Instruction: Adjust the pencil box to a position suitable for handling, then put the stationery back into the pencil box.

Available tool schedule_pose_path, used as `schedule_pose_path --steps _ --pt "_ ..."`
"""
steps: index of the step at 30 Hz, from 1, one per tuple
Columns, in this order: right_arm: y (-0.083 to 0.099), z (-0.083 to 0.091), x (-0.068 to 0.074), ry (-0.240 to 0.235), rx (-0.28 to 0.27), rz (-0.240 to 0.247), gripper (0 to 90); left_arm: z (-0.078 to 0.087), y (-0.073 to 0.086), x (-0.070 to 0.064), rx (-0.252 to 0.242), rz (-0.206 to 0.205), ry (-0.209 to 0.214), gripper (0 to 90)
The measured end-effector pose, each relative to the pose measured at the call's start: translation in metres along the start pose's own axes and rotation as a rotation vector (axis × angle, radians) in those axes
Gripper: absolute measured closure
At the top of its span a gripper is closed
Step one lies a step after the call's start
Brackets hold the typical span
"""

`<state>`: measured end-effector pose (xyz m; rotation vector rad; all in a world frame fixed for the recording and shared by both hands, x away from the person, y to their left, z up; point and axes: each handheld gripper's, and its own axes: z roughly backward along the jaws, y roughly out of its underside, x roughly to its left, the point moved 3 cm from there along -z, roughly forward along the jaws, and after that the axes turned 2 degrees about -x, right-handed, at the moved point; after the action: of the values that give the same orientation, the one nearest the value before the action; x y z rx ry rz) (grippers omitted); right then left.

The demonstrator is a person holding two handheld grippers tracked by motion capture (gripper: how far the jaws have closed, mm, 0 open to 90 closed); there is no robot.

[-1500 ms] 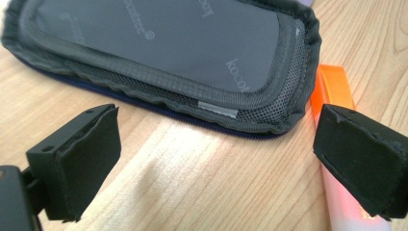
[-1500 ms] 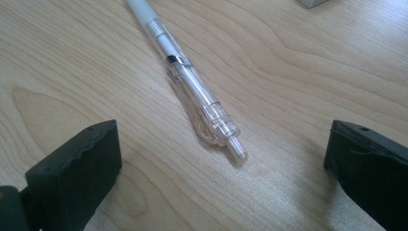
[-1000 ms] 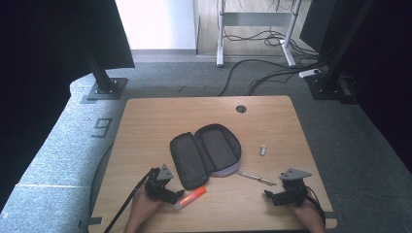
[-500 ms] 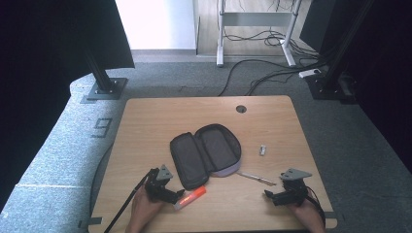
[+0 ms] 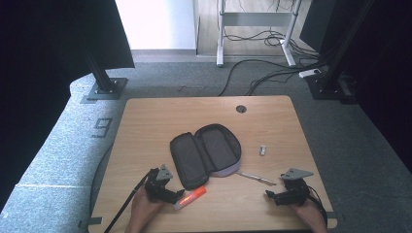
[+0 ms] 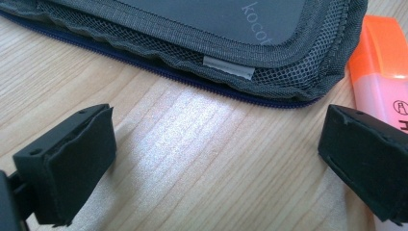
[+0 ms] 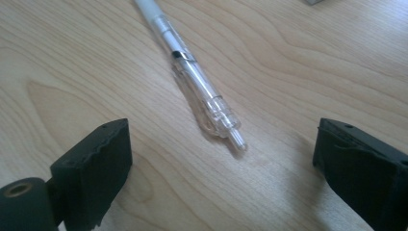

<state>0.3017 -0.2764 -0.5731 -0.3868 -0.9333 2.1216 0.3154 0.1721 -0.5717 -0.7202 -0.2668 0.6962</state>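
While both jaws gape wide, we'd pinch the light, slick pen point(image 7: 192, 77) mid-barrel, and the stiff highlighter point(image 6: 385, 72) across its body.

The grey pencil case point(image 6: 202, 29) bears pale lettering that reads "kocot" before its rim cuts it off. A large "9" point(image 5: 101, 127) is marked on the carpet left of the table. The orange highlighter point(image 6: 385, 72) carries print too cropped to read.

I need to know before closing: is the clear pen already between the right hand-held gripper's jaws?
No: in the right gripper view the clear pen lies on the wooden table ahead of the open jaws, its tip short of the gap.
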Motion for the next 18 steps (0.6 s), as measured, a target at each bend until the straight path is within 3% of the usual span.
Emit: schedule_pose_path --steps 18 --pt "-0.022 0.013 -0.002 -0.032 -0.056 0.002 9.5 0.002 0.002 0.002 0.0 0.01 -0.008 0.0"
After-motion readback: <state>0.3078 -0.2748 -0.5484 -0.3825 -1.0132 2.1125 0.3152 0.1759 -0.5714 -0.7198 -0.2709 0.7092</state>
